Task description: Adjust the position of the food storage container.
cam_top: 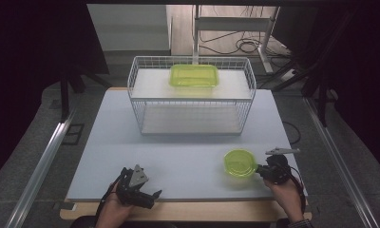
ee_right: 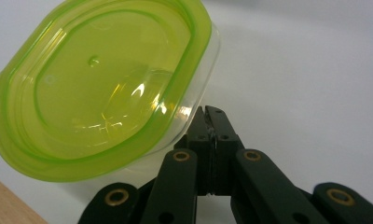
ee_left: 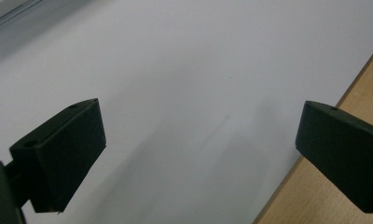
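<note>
So, the round green-lidded tub (cam_top: 240, 163) sits on the near right part of the white table (cam_top: 178, 156), and your right gripper (cam_top: 260, 169) is parked right at its right-hand edge, tips touching or all but touching the tub's clear wall just under the lid rim. In the right gripper view the jaws are pressed together with nothing between them, nose up against the tub (ee_right: 100, 88), so you don't have a grip on it at all, you're just beside it. The tub lies to the left of that gripper, basically in line with where it points, which to me means you either nudge it leftward or spread the jaws first to take the rim. It's round, so no long axis to fuss over. Your left gripper (cam_top: 147, 192) rests near the front edge at the near left, well apart from the tub, jaws spread wide over bare table (ee_left: 198, 70) and holding nothing. The right hand is clearly the nearer one.
</note>
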